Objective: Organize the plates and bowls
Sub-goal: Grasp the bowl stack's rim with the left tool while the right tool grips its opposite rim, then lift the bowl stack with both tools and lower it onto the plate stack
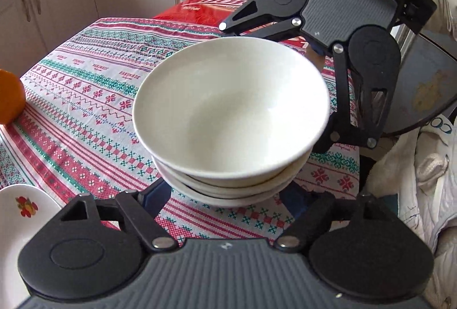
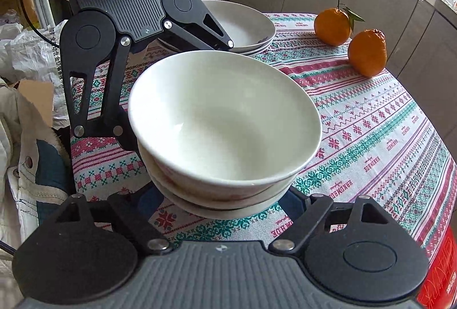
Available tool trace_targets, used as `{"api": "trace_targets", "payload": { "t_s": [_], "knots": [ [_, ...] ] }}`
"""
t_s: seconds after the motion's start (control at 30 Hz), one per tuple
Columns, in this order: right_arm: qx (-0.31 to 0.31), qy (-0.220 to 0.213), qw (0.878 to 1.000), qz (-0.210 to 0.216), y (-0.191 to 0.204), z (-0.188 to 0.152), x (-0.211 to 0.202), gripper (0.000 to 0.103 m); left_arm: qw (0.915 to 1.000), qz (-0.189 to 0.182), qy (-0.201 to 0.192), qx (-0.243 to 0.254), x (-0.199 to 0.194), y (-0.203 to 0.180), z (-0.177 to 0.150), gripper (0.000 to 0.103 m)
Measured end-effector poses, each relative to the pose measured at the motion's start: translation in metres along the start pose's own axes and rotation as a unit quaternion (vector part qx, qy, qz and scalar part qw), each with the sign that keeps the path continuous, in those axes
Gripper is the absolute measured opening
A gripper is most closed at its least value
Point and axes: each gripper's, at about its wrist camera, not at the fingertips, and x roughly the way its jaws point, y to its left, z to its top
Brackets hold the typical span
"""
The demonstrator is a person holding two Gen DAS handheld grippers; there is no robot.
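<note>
Bowls stacked btwn both hand-held grippers' fingers, on tablecloth.

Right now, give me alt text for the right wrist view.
A stack of white ceramic bowls sits on the patterned tablecloth, flanked by the right gripper in front and the left gripper behind. Beyond lie stacked white plates and two oranges.

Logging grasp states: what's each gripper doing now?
Left hand-held gripper: around the bowl stack, grip cannot be told.
Right hand-held gripper: around the same stack, grip cannot be told.
</note>
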Motion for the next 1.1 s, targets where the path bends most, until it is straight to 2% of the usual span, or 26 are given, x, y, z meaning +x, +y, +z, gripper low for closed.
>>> {"api": "trace_targets", "payload": {
  "t_s": [0.23, 0.6, 0.87, 1.1],
  "knots": [
    [-0.002, 0.007, 1.000, 0.005, -0.002, 0.002, 0.001, 0.088, 0.9999, -0.011, 0.004, 0.009, 0.001, 0.002, 0.001, 0.080],
    [0.001, 0.005, 1.000, 0.009, 0.002, 0.004, -0.004, 0.087, 0.9999, -0.002, 0.007, 0.014, -0.004, -0.004, 0.002, 0.079],
    [-0.023, -0.006, 1.000, 0.005, 0.007, 0.031, -0.012, 0.087, 0.9995, 0.029, -0.004, 0.013, -0.036, -0.004, -0.001, 0.079],
    [-0.074, -0.031, 0.997, 0.005, 0.007, 0.079, -0.007, 0.086, 0.9961, 0.087, -0.012, 0.000, -0.080, 0.012, -0.013, 0.080]
  ]
}}
